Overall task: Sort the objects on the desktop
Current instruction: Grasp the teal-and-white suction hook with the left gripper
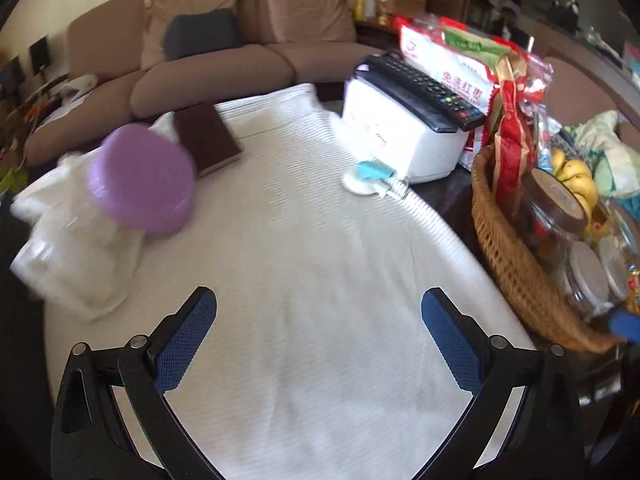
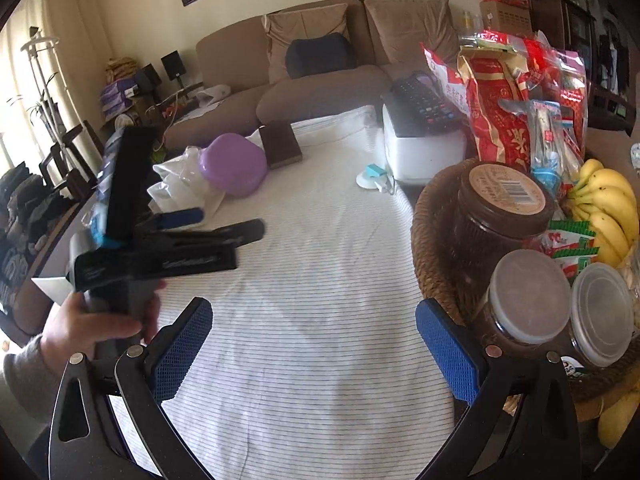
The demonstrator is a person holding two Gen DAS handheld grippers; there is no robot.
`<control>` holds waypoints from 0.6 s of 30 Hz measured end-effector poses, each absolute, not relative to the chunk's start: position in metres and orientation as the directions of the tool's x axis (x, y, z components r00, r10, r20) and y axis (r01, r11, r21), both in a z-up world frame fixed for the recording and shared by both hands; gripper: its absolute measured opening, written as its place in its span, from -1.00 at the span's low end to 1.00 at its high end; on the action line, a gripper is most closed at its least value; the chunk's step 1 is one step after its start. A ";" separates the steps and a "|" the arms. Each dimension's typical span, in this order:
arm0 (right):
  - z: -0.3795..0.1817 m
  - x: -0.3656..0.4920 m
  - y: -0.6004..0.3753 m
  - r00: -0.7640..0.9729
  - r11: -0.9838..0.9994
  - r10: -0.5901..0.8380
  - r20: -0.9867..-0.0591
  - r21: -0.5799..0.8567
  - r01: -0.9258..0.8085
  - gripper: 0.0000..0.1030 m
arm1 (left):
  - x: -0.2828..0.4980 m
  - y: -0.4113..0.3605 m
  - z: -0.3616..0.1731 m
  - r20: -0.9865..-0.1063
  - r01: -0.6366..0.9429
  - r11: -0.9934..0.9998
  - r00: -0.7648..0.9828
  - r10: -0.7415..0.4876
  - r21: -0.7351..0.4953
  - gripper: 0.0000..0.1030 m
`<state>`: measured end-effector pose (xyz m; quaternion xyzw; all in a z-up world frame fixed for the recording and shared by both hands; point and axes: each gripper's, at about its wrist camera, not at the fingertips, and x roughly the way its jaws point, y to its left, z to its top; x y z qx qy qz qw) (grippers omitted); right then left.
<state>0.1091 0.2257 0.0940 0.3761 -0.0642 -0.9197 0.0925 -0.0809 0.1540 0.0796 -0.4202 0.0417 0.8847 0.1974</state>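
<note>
Both the left gripper point(image 1: 319, 334) and right gripper point(image 2: 314, 336) hang wide apart and empty over the striped cloth point(image 1: 304, 248), the purple plastic container point(image 1: 142, 180) ahead-left of the left one, likely light, slick, best pinched across its rim.

jars in basket: three, one brown-lidded jar point(image 2: 505, 200), two clear-lidded jars point(image 2: 529, 292);
purple bowl point(image 2: 233, 169): one;
brown book point(image 2: 282, 146): one;
remote control point(image 1: 426, 90): one;
banana bunch point(image 2: 608, 204): one
</note>
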 end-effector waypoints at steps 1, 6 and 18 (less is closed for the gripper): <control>0.094 0.109 0.227 -0.698 -0.975 -0.219 -0.681 0.186 0.124 1.00 | -0.093 0.164 0.077 -0.760 -0.391 -0.914 -0.559 0.330 -0.109 1.00; 0.089 0.107 0.232 -0.665 -0.957 -0.285 -0.690 0.248 0.153 1.00 | -0.160 0.210 0.062 -0.739 -0.412 -0.893 -0.544 0.398 -0.178 0.97; 0.101 0.118 0.236 -0.649 -0.901 -0.422 -0.633 0.371 0.224 1.00 | -0.221 0.264 0.017 -0.754 -0.661 -0.744 -0.439 0.488 -0.096 0.39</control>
